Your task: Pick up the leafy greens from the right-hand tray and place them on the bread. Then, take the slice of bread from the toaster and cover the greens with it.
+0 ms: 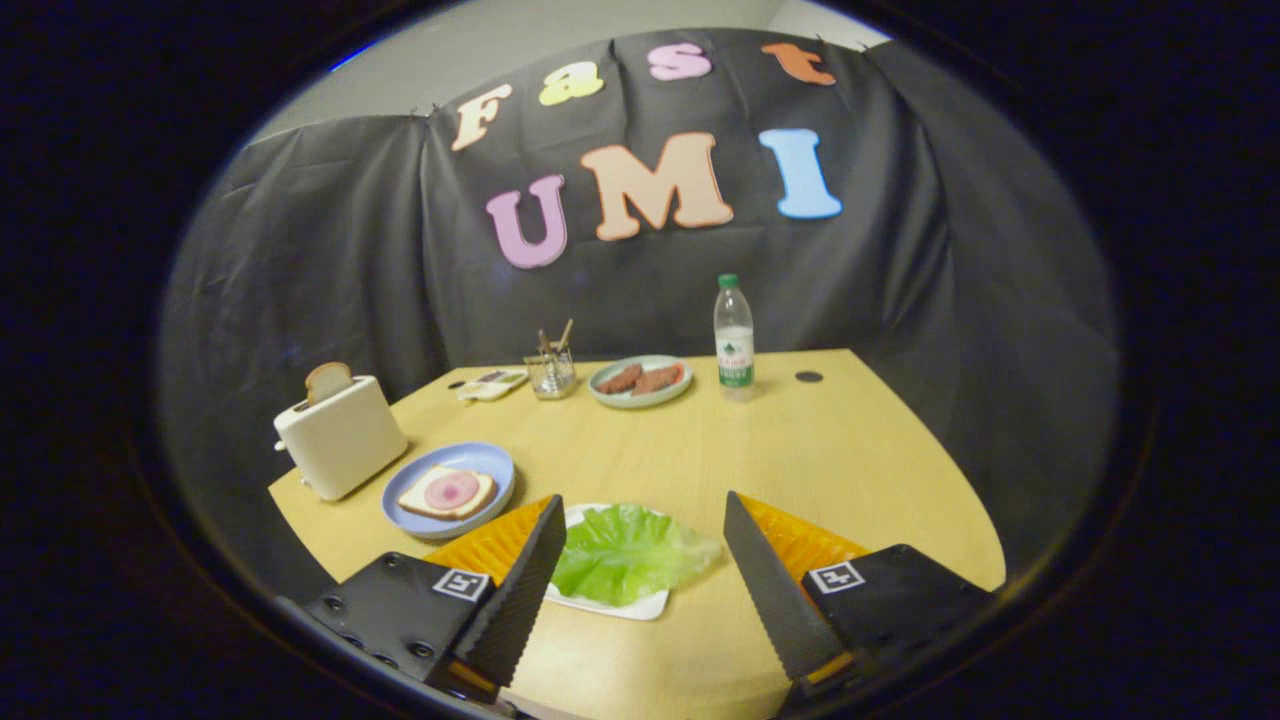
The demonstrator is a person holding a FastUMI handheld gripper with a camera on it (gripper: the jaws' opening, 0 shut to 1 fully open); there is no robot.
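Above table point(800, 450) | tongs point(645, 505) spread wide — angled down | leafy greens point(625, 550) on tray point(610, 605) between fingers

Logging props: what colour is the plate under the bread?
Light blue plate, clearest in the gripper view; the gripper is open.

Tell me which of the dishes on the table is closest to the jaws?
The white tray holding the lettuce leaf: it lies between the open gripper jaws. The blue plate with bread sits off to the side by the toaster; the green plate lies far beyond.
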